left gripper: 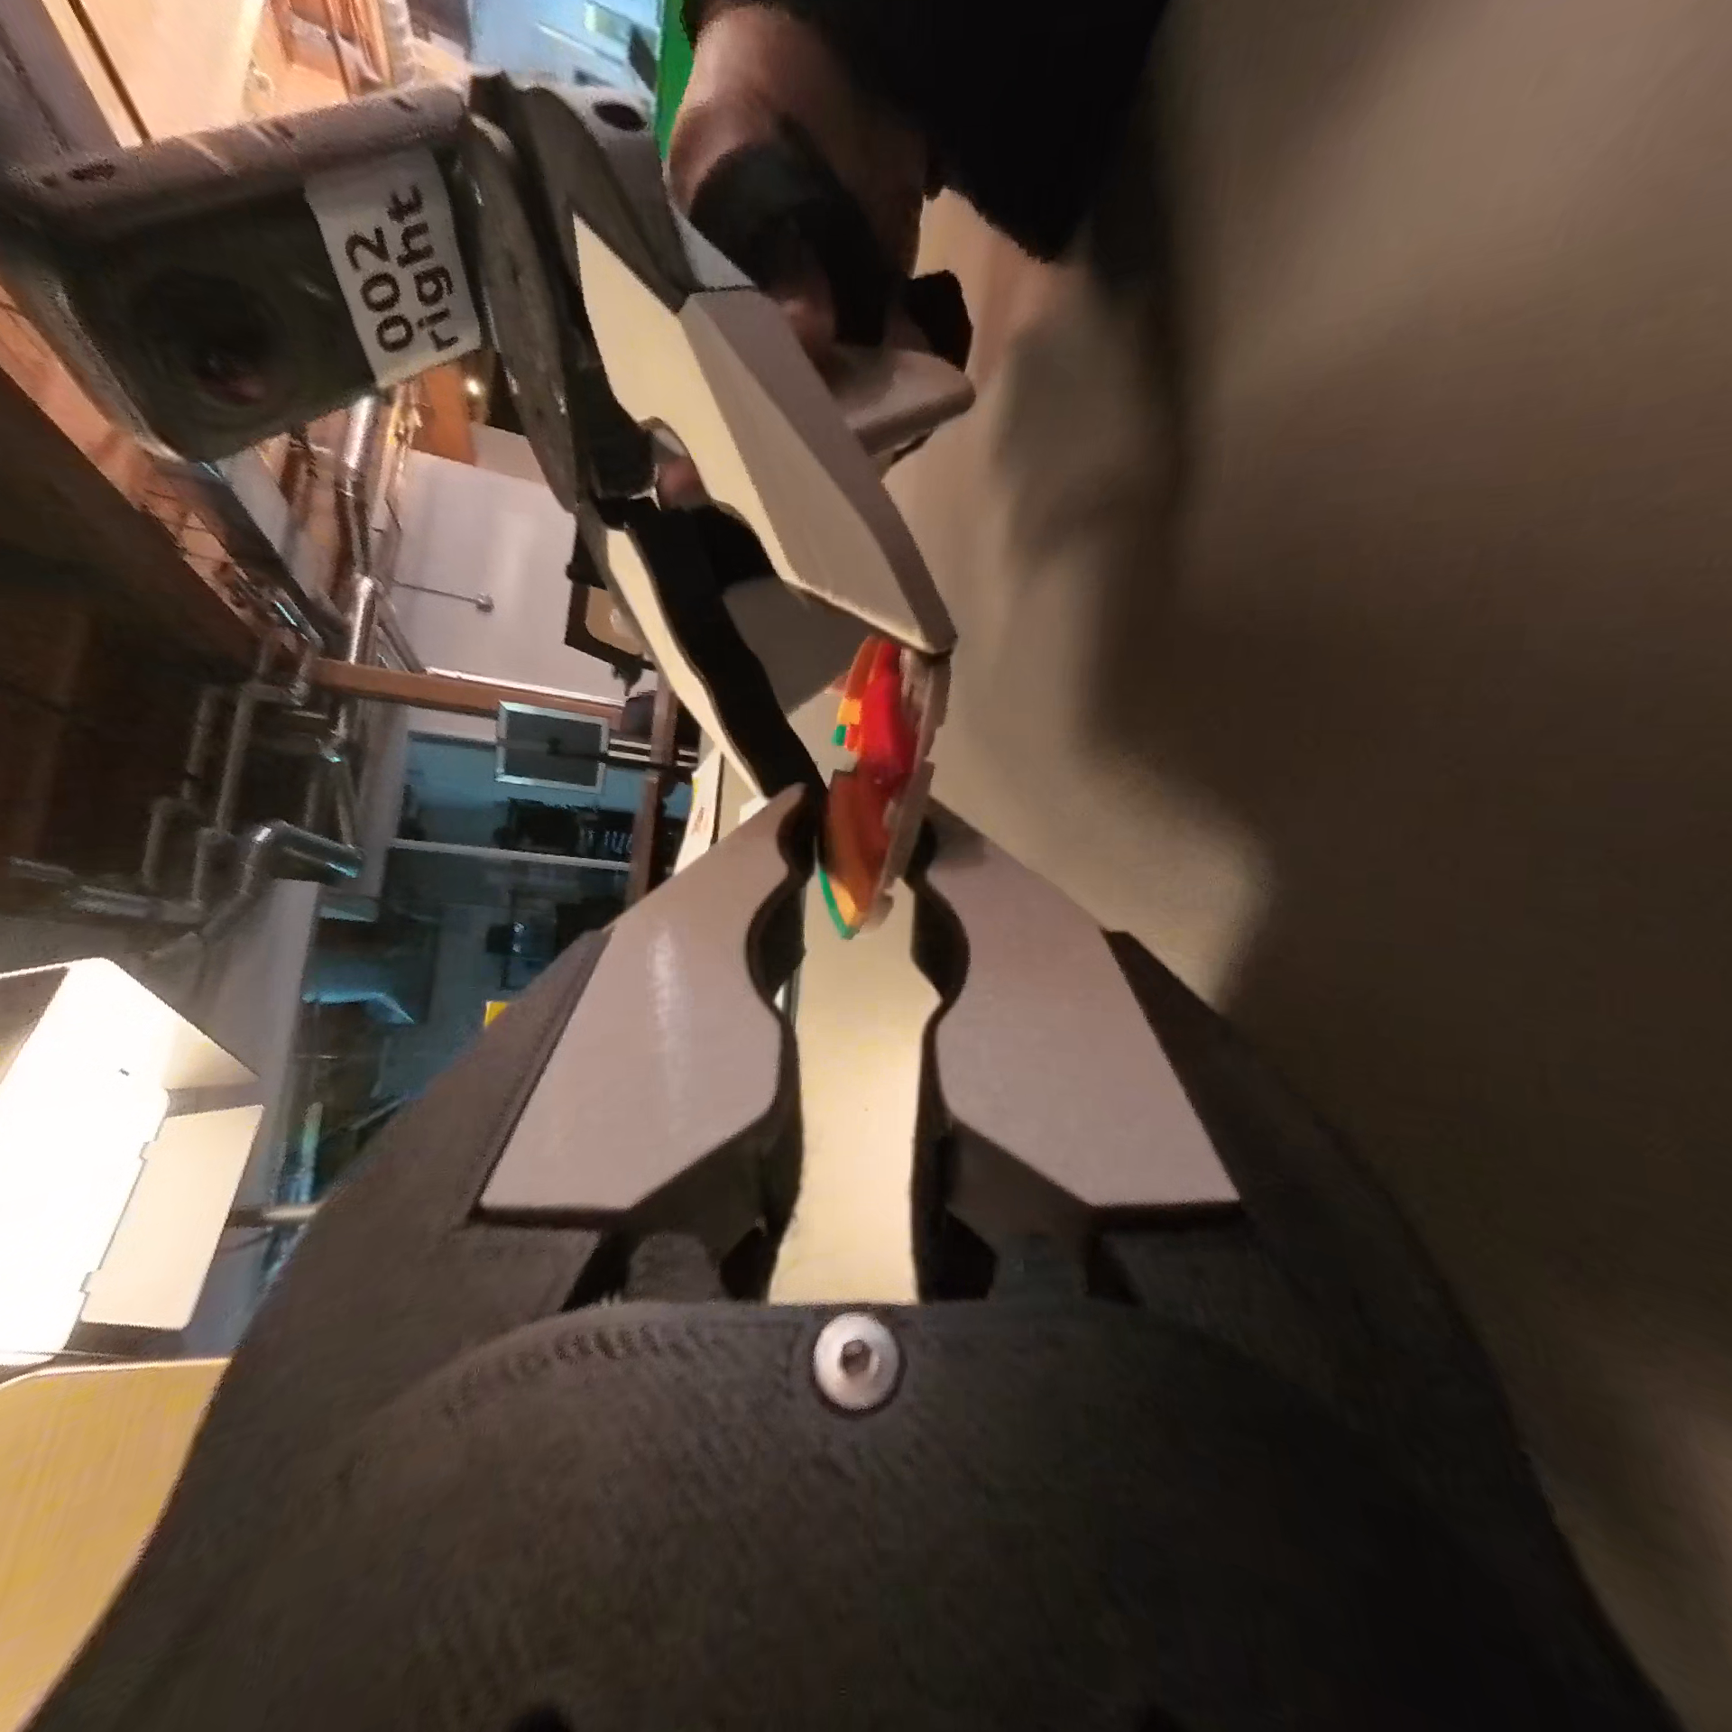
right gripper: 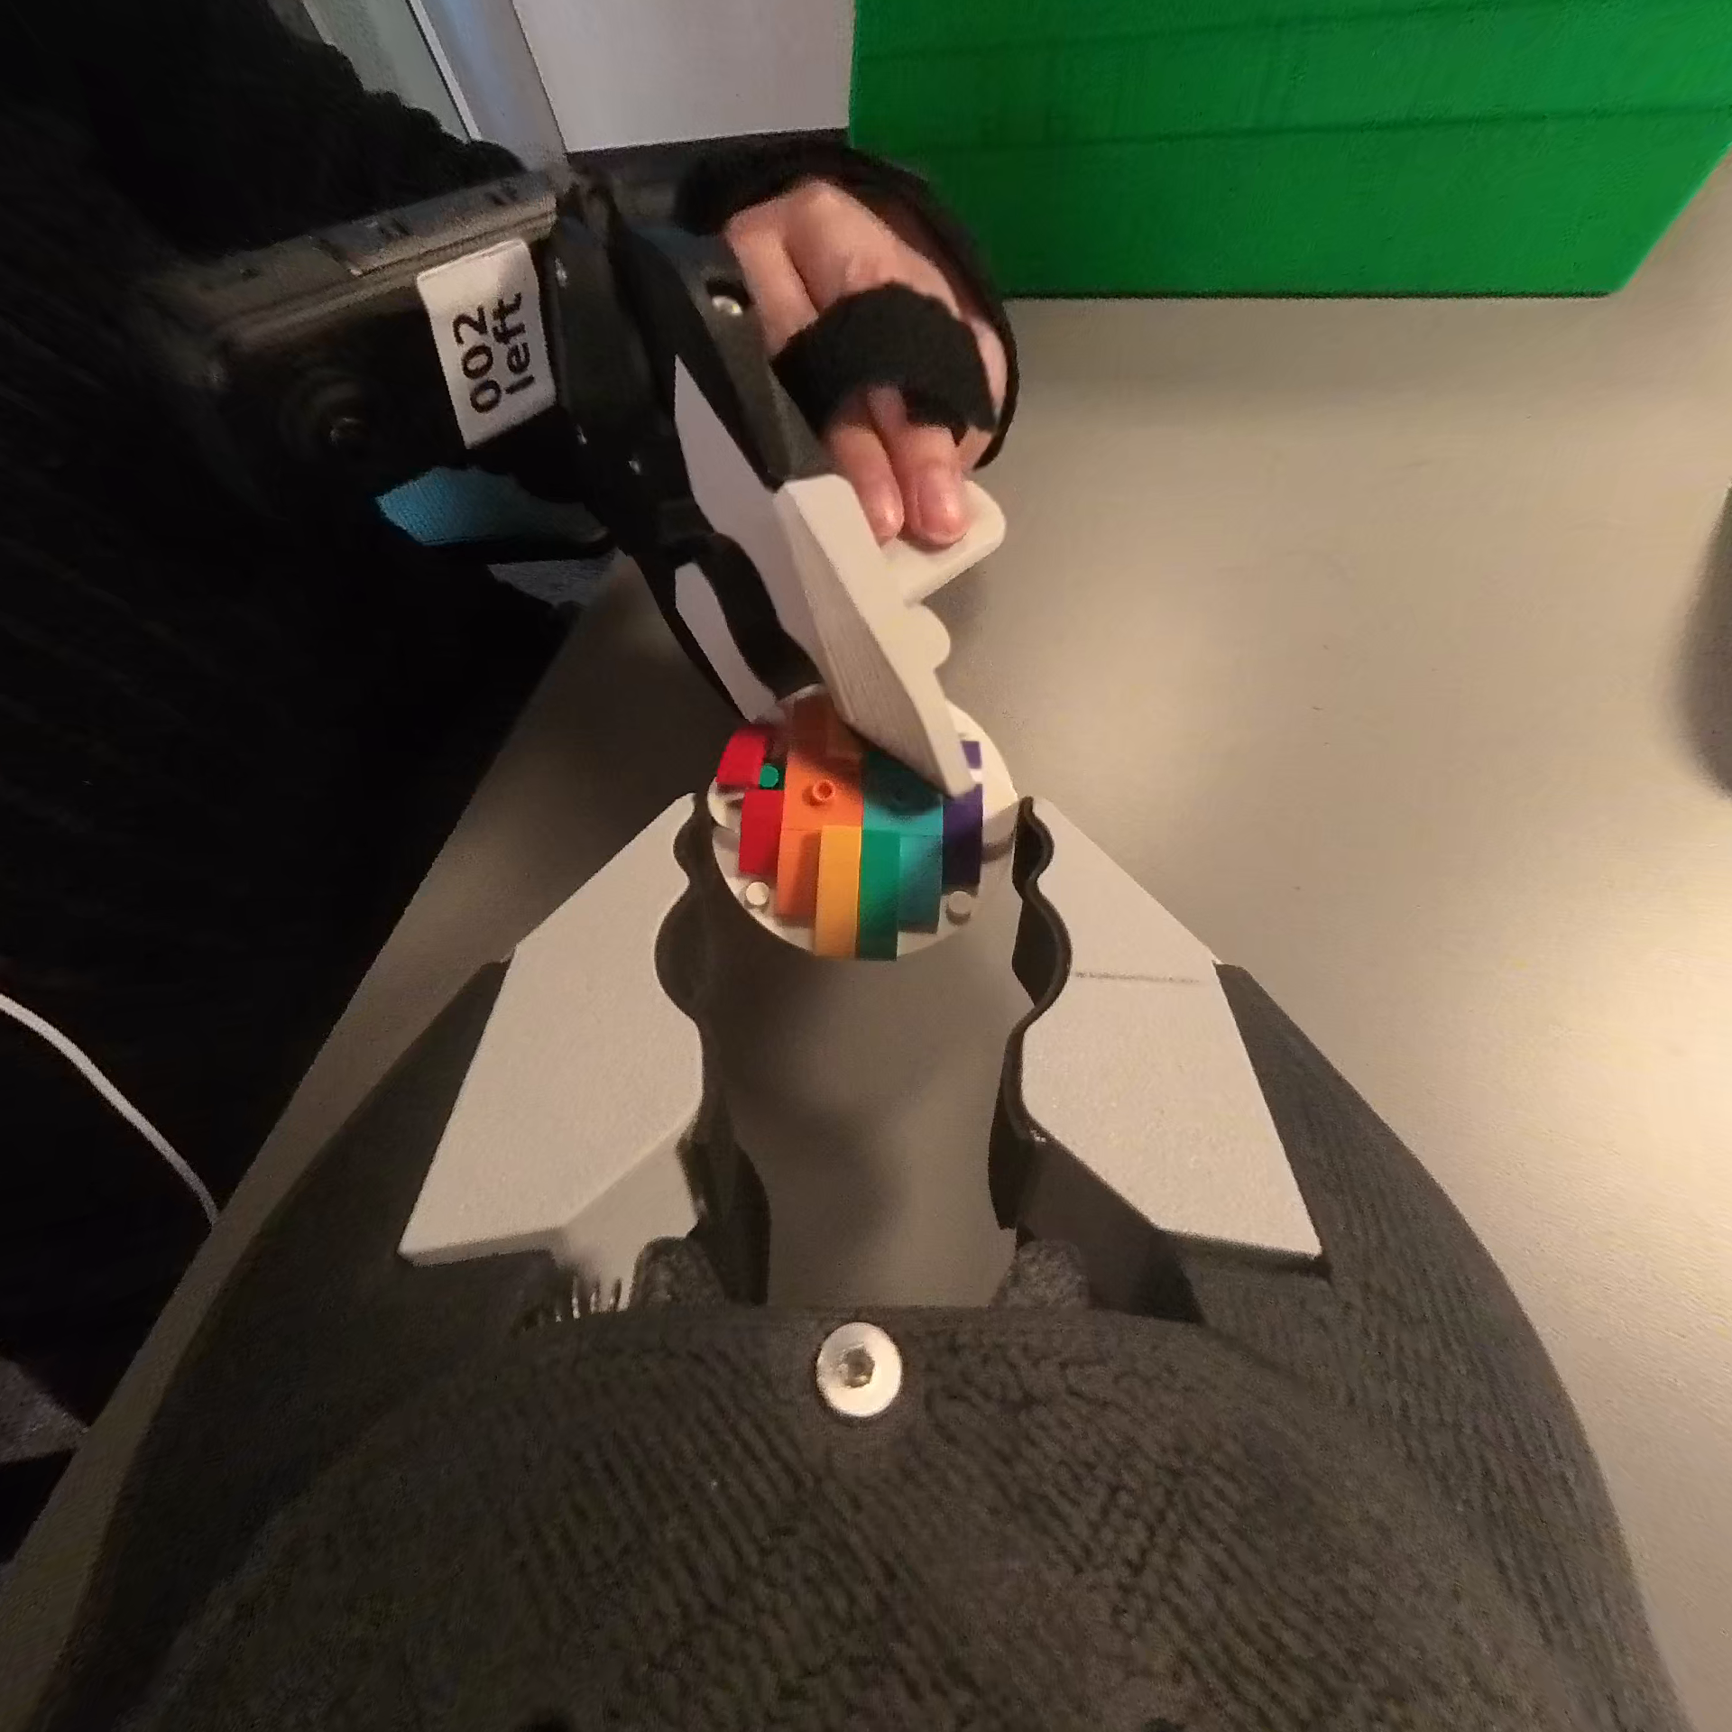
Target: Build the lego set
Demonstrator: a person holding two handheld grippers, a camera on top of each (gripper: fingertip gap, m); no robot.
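I've got the right gripper [right gripper: 858, 825] pinching the round white lego disc [right gripper: 848, 843] frame-centre above the desk [right gripper: 1312, 656], left gripper [right gripper: 825, 740] probably clamped across its coloured bricks, seating them; next: firm squeeze.

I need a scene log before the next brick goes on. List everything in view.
Lego model: one, red, orange, yellow, green and purple bricks on a round white plate, held off the table between both grippers.
Bin: one, green, at the table's far side.
Table: one, pale grey-beige, under everything.
Cable: one, white, off the table's left edge.
Dark thing: one, blurred at the right edge, cannot be identified.
Left hand-held gripper: one, grey fingers, clamped across the plate's top edge.
Right hand-held gripper: one, grey fingers, tips beside the plate's rim; contact unclear.
Left hand: one, black strap, on the left gripper.
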